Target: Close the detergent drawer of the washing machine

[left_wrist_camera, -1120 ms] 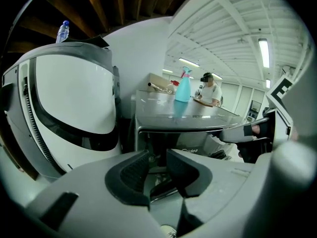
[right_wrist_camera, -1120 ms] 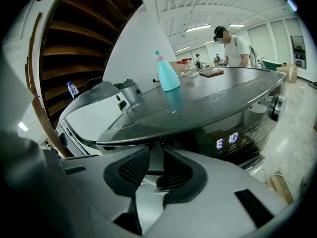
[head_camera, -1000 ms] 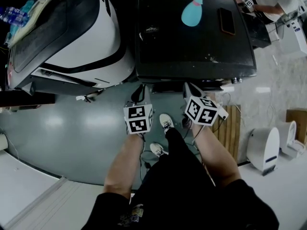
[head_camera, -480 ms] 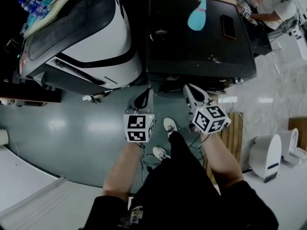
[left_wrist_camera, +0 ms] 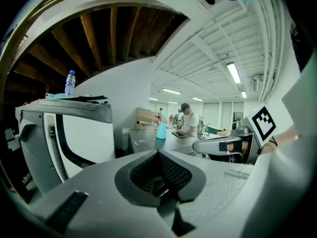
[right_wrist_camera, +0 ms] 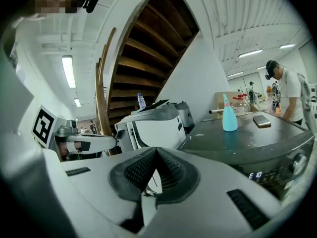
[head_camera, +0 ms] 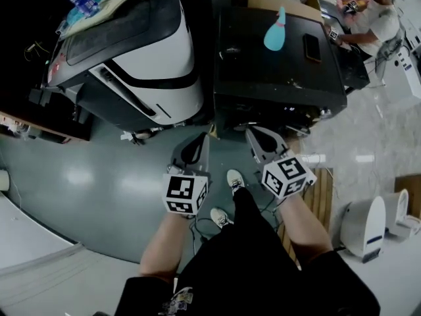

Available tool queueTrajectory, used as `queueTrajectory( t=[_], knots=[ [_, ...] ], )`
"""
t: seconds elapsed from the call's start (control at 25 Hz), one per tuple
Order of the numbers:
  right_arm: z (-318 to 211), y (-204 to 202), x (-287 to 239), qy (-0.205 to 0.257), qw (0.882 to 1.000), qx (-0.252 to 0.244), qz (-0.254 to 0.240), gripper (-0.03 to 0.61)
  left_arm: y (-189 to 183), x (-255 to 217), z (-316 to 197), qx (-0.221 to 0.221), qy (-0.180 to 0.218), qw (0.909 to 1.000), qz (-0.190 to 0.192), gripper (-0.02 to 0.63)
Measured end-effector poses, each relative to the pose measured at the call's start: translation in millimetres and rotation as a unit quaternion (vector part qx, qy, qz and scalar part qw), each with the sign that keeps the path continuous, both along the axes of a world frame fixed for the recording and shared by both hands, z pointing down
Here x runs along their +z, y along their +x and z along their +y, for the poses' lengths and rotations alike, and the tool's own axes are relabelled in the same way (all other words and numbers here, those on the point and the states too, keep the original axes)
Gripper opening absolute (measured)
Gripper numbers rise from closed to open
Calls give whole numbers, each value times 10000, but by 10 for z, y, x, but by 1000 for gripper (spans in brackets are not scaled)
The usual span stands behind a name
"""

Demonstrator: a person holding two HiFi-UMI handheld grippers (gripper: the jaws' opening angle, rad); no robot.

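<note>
Washing machine (head_camera: pixel 279 64) is now nearer the raised left tongs (head_camera: pixel 198 141) and right tongs (head_camera: pixel 256 137), both closed, empty.

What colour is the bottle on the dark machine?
Turquoise plastic bottle; clearest in the right gripper view.

No words or numbers could be read here.
Black-and-white square patterns sat on the left cube (head_camera: pixel 183 194) and the right cube (head_camera: pixel 287 177), patterns only, no letters. A small lit display (right_wrist_camera: pixel 255 175) glowed on the front of the washing machine (right_wrist_camera: pixel 233 143), its characters too small to make out.
</note>
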State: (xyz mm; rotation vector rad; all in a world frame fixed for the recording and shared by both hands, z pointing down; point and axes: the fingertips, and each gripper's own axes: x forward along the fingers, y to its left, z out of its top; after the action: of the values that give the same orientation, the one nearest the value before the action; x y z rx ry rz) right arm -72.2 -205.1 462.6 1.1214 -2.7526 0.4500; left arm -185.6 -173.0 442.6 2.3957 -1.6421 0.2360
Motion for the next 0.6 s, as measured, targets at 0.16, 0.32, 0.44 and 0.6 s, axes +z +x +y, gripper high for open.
queueTrajectory(
  t=[0.16, 0.32, 0.44, 0.6],
  knots=[
    [316, -78, -177, 123, 9999, -93, 25, -3, -112, -160, 362, -81, 160, 9998, 35, 3],
    [644, -120, -328, 263, 9995, -192, -31, -3, -190, -273, 719, -149, 273, 9995, -32, 3],
    [875, -136, -417, 382, 9988, -293, -46, -3, -194, -298, 958, -174, 266, 9995, -33, 3],
    [1180, -98, -511, 492, 9979, -414, -37, -3, -71, -280, 1256, -88, 212, 9997, -39, 3]
  ],
)
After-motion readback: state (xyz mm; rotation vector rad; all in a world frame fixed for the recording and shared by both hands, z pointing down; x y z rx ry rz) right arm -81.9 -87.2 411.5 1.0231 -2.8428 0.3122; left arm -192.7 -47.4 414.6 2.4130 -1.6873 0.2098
